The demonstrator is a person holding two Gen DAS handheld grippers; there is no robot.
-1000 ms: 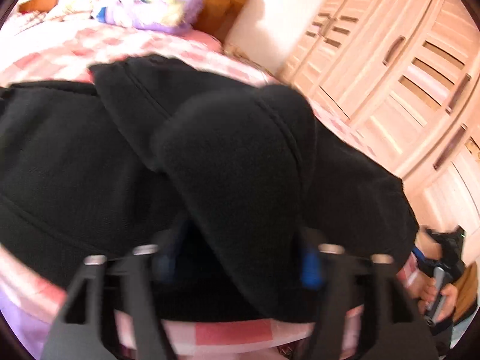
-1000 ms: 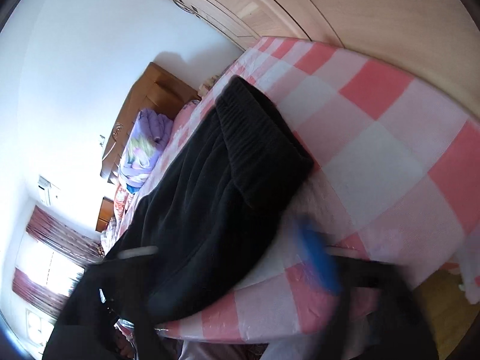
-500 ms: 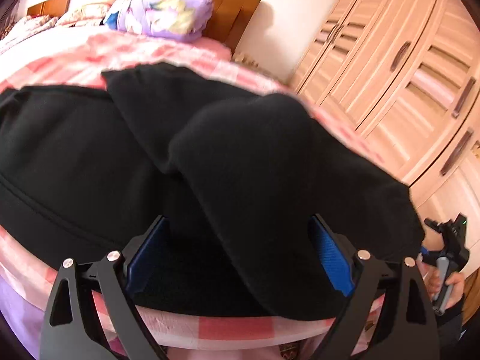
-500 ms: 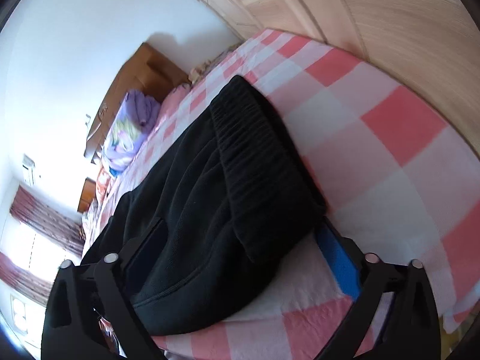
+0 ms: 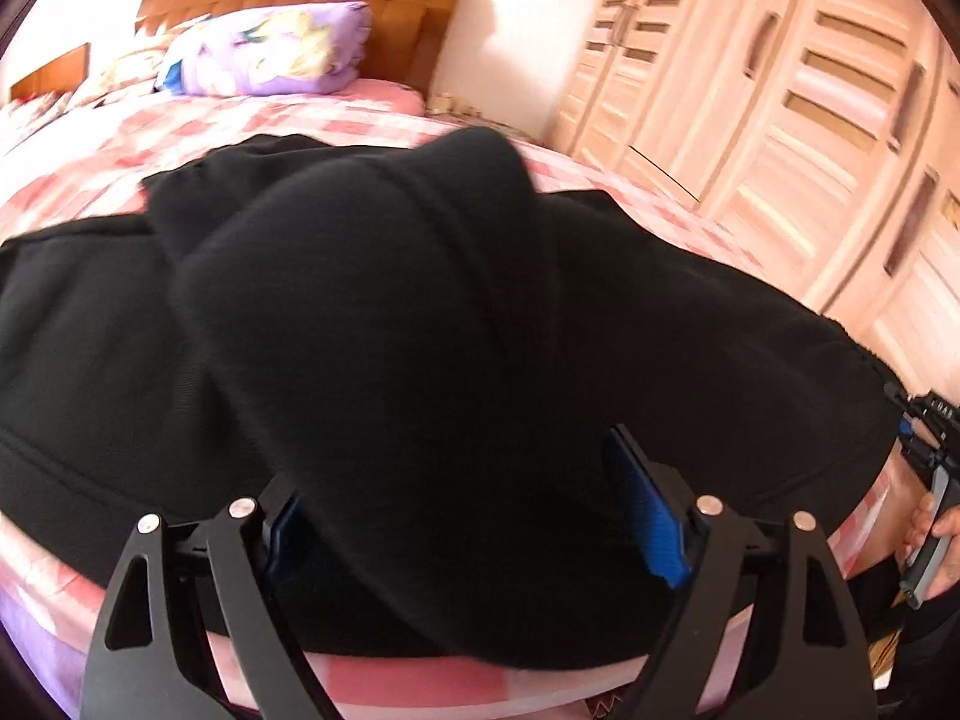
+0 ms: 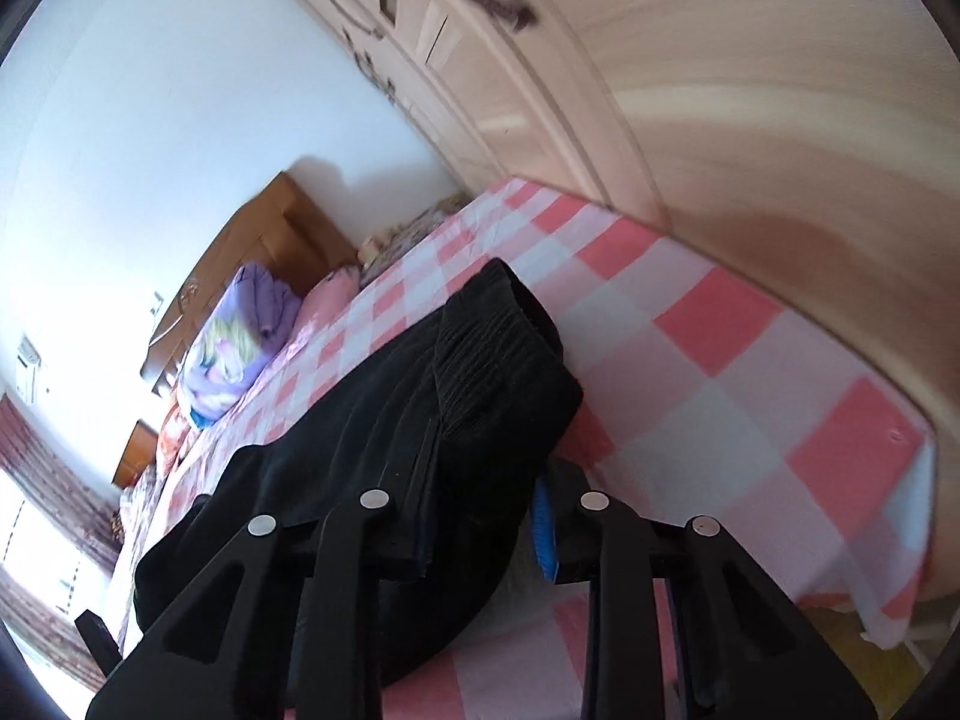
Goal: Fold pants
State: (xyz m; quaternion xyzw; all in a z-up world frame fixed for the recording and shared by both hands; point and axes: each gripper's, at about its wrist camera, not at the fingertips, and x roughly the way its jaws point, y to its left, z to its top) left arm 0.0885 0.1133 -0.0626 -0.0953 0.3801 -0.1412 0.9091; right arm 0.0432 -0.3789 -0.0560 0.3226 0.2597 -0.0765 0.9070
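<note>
Left wrist: black pants (image 5: 420, 330) bunched thickly on checked bedsheet (image 5: 384, 126).

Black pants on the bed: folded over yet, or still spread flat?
Partly folded: the black pants have one layer doubled over another on the bed, and a rumpled hump remains.

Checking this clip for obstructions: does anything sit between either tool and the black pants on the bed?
Nothing visible does. The left tool already straddles a raised fold of the black pants, and the right tool brackets their ribbed edge on the checked bedsheet.
</note>
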